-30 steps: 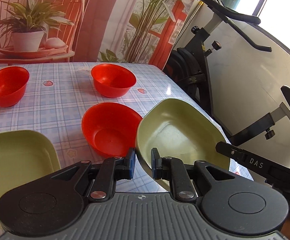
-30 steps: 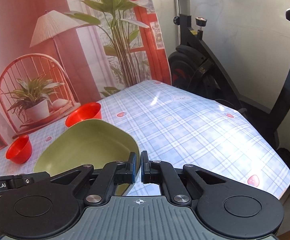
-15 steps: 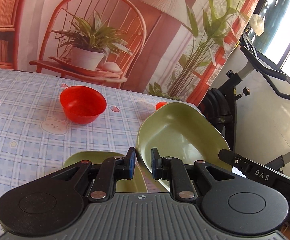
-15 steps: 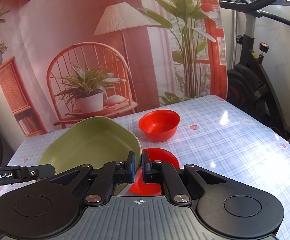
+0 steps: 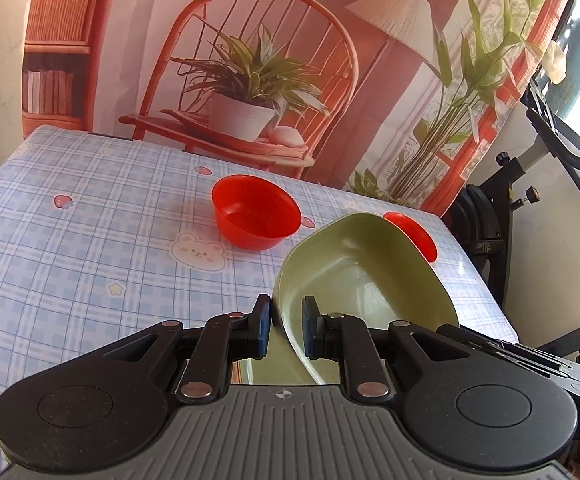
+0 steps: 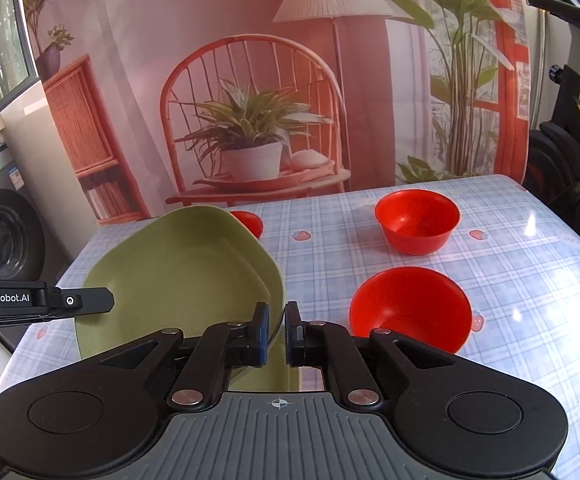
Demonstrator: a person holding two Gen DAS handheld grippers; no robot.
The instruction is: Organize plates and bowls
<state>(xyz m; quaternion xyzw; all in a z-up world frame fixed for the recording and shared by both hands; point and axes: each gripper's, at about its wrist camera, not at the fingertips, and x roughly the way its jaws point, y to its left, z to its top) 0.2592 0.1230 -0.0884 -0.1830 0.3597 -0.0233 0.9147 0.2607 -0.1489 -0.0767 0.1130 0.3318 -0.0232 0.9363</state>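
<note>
Left wrist view: the left gripper (image 5: 286,330) is clamped on the near rim of a green plate (image 5: 363,276), one pad on each face of the rim, and the plate tilts up off the checked table (image 5: 90,248). One red bowl (image 5: 256,216) stands upright on the cloth past the plate, well apart from it. A second red bowl (image 5: 411,232) shows only as a sliver behind the plate's far edge. Whether it touches the plate cannot be told.

Right wrist view: the right gripper (image 6: 276,334) grips the opposite rim of the same plate (image 6: 178,276), so the plate hangs between the two tools, lifted and slanted. The left gripper's arm (image 6: 42,300) reaches in at the plate's left edge. Just right of the right gripper a near bowl (image 6: 409,310) leans toward the camera; a far bowl (image 6: 417,220) stands upright behind it. A third bowl (image 6: 248,222) peeks over the plate's top edge. An exercise bike (image 6: 569,152) stands beside the table.
</note>
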